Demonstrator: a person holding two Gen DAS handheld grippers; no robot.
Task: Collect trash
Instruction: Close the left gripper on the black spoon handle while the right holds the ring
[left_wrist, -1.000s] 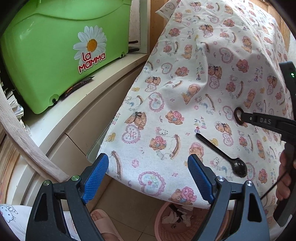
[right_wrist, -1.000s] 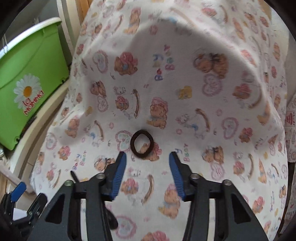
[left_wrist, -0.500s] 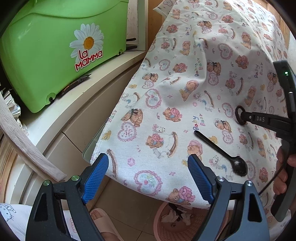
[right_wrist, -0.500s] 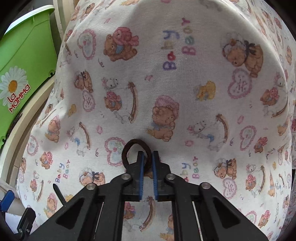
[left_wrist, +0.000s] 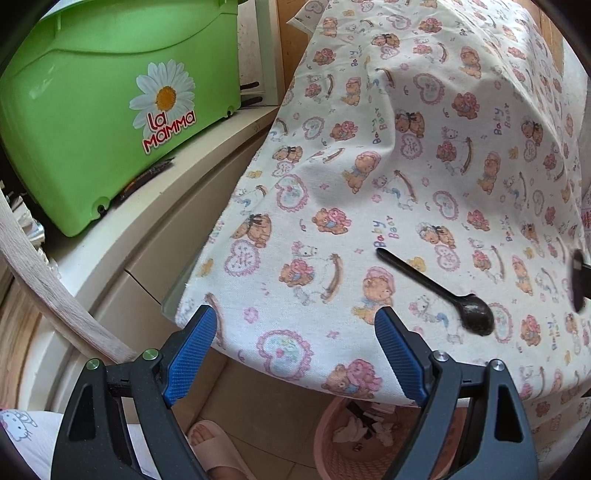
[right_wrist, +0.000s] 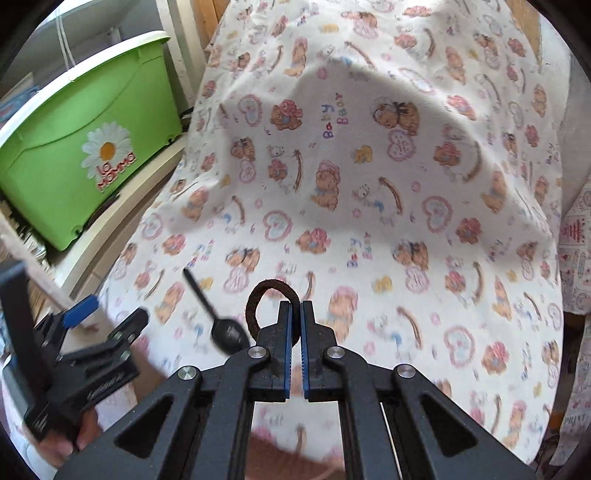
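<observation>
A brown hair tie (right_wrist: 272, 283) hangs as a loop from my right gripper (right_wrist: 295, 308), which is shut on it and holds it just above the teddy-bear tablecloth (right_wrist: 388, 192). A black plastic spoon (right_wrist: 226, 334) lies on the cloth to the left of that gripper. In the left wrist view the spoon (left_wrist: 439, 293) rests near the table's front edge, to the right of my left gripper (left_wrist: 295, 354). The left gripper is open and empty over the cloth's edge. Only a sliver of the right gripper (left_wrist: 579, 278) shows at the right border there.
A pink wicker basket (left_wrist: 325, 448) holding crumpled scraps stands on the floor under the table's front edge. A green box (left_wrist: 110, 122) with a daisy logo sits on a cream cabinet (left_wrist: 122, 254) at the left. A slippered foot (left_wrist: 216, 456) is near the basket.
My right gripper closed on the hair tie, lifted it off the cloth and pulled back toward the table's front edge. It has nearly left the left wrist view. The left gripper stayed put.
</observation>
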